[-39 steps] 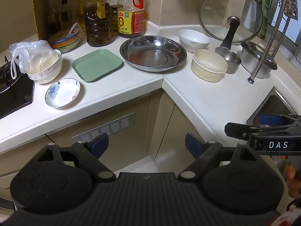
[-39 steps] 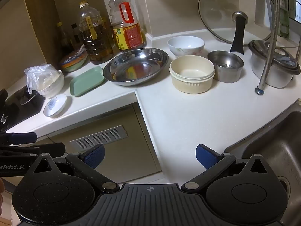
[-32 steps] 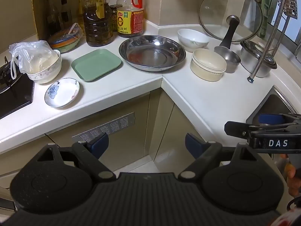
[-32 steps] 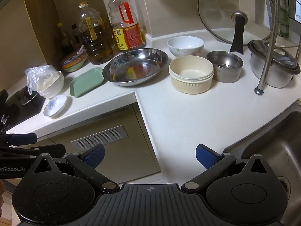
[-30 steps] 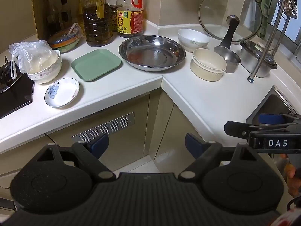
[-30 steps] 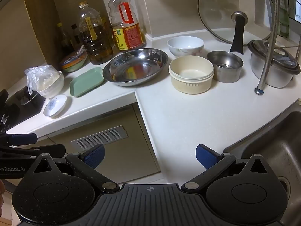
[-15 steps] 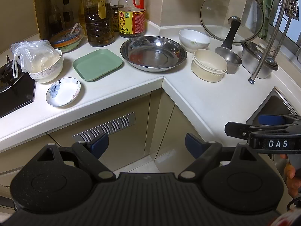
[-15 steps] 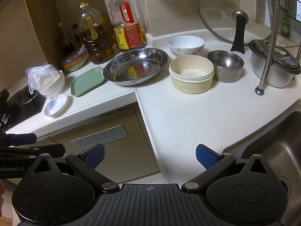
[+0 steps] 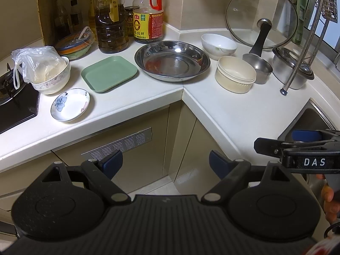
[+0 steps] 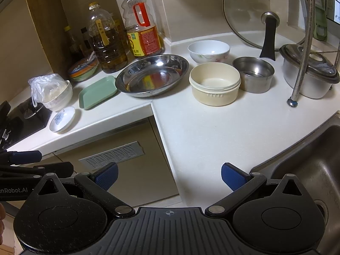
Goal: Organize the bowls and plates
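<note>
On the white corner counter (image 9: 223, 108) lie a small flower-painted saucer (image 9: 70, 104), a green square plate (image 9: 109, 73), a wide steel dish (image 9: 172, 60), a cream bowl (image 9: 235, 74), a white bowl (image 9: 218, 46) and a small steel bowl (image 10: 254, 73). My left gripper (image 9: 165, 163) hovers open in front of the cabinet, well short of the counter edge, with nothing between its blue pads. My right gripper (image 10: 169, 175) is open too, low over the counter edge beside the sink (image 10: 314, 159). The same dishes show in the right wrist view, steel dish (image 10: 152, 75) and cream bowl (image 10: 214, 86) nearest.
A bagged bowl (image 9: 50, 74) sits by the stove (image 9: 12, 106). Oil bottles (image 9: 111, 21) and a stack of coloured bowls (image 9: 74, 46) stand at the back. A glass lid (image 9: 261, 17), a lidded steel pot (image 9: 293, 68) and a rack leg (image 9: 297, 63) crowd the right.
The left wrist view has shifted slightly, and the counter items sit a little lower and to the right. Both grippers stay open and empty; no dish has moved.
</note>
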`<state>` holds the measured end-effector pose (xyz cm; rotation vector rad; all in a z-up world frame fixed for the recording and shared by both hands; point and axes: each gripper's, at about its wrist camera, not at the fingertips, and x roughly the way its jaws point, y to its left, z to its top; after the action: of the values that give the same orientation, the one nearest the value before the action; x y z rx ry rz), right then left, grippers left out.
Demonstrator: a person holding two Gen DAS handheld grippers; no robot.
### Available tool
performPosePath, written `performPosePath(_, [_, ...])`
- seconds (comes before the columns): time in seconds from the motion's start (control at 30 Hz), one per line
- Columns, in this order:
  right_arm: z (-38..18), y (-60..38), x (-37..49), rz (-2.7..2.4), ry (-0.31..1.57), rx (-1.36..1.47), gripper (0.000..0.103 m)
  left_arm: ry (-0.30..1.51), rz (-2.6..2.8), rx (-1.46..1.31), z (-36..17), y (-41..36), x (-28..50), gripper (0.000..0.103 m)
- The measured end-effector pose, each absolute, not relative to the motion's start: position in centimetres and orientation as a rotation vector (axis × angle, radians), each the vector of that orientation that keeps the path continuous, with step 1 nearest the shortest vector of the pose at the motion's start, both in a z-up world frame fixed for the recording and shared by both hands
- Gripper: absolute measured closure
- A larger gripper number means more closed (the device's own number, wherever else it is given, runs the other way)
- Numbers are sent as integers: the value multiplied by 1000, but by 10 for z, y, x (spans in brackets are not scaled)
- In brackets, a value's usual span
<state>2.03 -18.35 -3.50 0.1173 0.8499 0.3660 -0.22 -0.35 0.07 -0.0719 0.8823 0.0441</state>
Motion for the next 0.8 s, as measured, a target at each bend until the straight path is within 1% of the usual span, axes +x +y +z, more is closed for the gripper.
performPosePath(0.8, [-34, -186, 24, 370, 848, 121, 0, 882, 46, -71, 1, -3, -2, 16])
